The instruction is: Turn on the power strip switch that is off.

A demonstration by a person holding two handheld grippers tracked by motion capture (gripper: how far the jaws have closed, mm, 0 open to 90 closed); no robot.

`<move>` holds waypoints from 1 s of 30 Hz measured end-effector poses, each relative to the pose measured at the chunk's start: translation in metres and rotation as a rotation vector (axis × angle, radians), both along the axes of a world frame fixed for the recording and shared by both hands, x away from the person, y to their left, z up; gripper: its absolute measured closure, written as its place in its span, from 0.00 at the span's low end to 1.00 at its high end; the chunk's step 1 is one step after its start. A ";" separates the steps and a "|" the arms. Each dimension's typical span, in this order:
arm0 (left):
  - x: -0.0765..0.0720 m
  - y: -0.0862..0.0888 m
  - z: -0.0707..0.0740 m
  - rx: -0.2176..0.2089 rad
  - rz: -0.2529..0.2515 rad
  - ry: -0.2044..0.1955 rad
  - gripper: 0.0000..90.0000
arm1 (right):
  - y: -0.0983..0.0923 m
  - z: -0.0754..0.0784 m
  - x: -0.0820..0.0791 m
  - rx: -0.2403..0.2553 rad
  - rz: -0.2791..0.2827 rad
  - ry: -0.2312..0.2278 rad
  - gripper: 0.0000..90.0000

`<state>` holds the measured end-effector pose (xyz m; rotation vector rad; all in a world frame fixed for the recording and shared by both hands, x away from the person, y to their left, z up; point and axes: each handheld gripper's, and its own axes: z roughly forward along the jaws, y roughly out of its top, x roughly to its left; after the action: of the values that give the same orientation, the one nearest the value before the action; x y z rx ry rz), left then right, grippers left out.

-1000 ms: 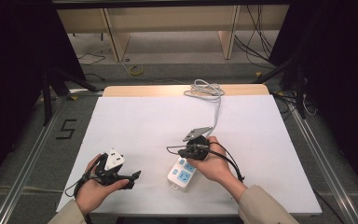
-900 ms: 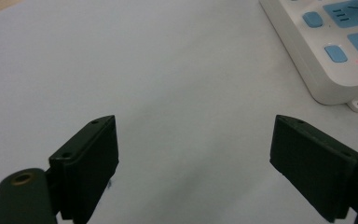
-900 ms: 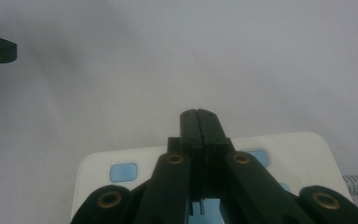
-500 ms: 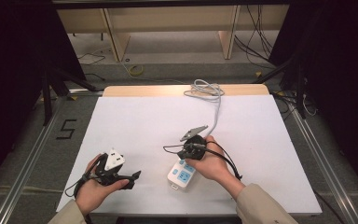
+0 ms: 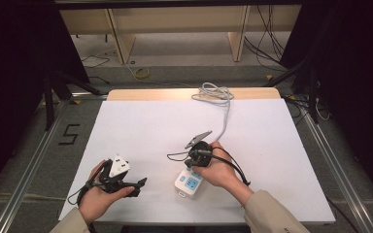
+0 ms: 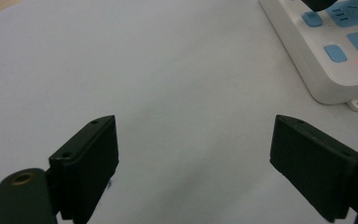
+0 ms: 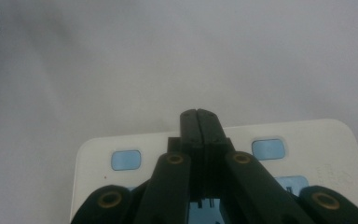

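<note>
A white power strip (image 5: 188,183) with blue sockets and blue buttons lies near the table's front edge. Its grey cable (image 5: 227,109) runs to a coil at the far edge. My right gripper (image 5: 191,168) points down over the strip, jaws pressed together with nothing between them. In the right gripper view the shut tips (image 7: 199,115) sit above the strip's end (image 7: 317,140), between two blue buttons. Whether they touch it I cannot tell. My left gripper (image 5: 138,187) rests at the front left, open and empty. In the left gripper view its jaws (image 6: 193,140) stand wide, the strip (image 6: 340,70) at upper right.
A white sheet (image 5: 150,126) covers the table, with a wooden edge (image 5: 145,93) at the far side. Wooden shelving (image 5: 121,34) and loose cables stand beyond. A floor mark "5" (image 5: 69,134) and a metal rail (image 5: 29,165) lie to the left.
</note>
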<state>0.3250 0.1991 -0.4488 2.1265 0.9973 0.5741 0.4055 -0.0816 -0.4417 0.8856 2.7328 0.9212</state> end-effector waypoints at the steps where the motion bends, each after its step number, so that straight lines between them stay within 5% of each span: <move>1: 0.000 0.000 0.000 0.000 0.000 0.000 0.16 | 0.000 0.000 0.000 -0.008 0.005 0.000 1.00; 30: 0.000 0.000 0.000 0.004 -0.004 0.003 0.16 | 0.005 -0.002 0.000 -0.061 0.002 0.023 1.00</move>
<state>0.3252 0.1991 -0.4489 2.1327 0.9941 0.5720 0.4058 -0.0766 -0.4440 0.8888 2.7652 0.8284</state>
